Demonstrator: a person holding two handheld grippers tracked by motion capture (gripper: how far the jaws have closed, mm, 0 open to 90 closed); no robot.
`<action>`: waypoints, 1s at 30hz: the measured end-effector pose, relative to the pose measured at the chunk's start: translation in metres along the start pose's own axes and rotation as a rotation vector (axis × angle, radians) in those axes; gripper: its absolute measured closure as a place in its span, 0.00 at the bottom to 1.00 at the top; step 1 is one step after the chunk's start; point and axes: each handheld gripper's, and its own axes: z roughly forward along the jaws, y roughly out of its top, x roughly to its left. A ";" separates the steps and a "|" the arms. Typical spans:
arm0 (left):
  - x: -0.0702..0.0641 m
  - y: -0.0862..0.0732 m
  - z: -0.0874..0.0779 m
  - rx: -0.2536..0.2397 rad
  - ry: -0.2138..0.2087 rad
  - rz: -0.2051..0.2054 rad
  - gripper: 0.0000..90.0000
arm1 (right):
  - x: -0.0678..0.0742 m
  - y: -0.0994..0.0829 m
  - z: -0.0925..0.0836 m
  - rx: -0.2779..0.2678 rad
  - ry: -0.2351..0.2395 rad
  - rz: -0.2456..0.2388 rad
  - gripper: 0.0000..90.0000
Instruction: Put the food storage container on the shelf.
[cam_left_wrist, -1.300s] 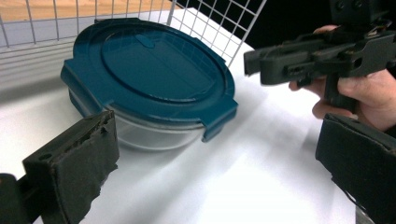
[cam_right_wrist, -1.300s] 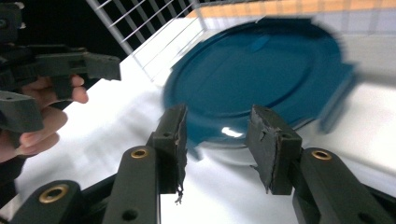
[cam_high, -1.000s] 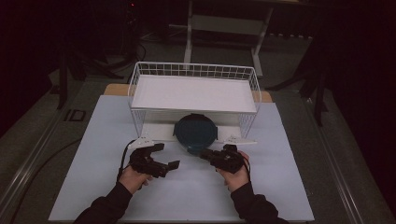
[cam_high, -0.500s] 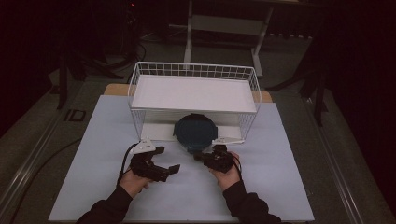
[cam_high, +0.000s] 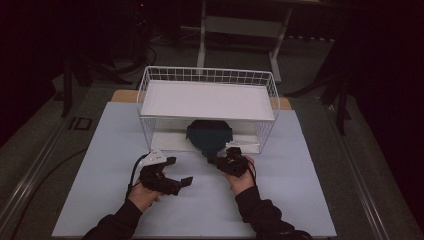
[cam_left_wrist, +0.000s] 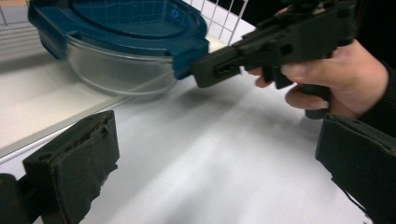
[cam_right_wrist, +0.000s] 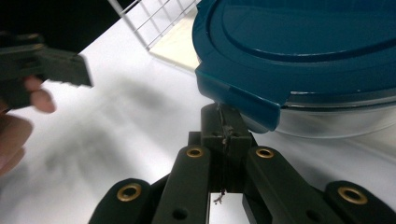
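Right gripper (cam_high: 216, 161), jaws pressed together, has nudged up to the container (cam_high: 209, 135) lid's tab at 12 o'clock; left gripper (cam_high: 178, 171) waits, jaws apart.

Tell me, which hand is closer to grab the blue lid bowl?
The right. The right gripper already has its fingers shut together at the lid's side tab on the glass container with the blue lid. The left gripper hangs open over the bare table, apart from the container.

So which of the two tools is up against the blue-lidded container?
The right tool, jaws closed, its tip at the blue lid's clip tab. The left tool sits open on the white table, apart from the container.
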 end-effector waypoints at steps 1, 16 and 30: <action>0.000 0.000 0.000 -0.002 0.000 0.001 0.00 | -0.001 0.001 0.001 -0.002 -0.002 0.001 1.00; 0.001 -0.002 -0.004 -0.023 -0.002 -0.005 0.00 | -0.023 0.015 0.016 -0.015 -0.045 0.055 1.00; -0.001 -0.001 -0.006 -0.026 0.001 0.010 0.00 | -0.014 0.016 0.016 -0.026 -0.026 0.011 0.84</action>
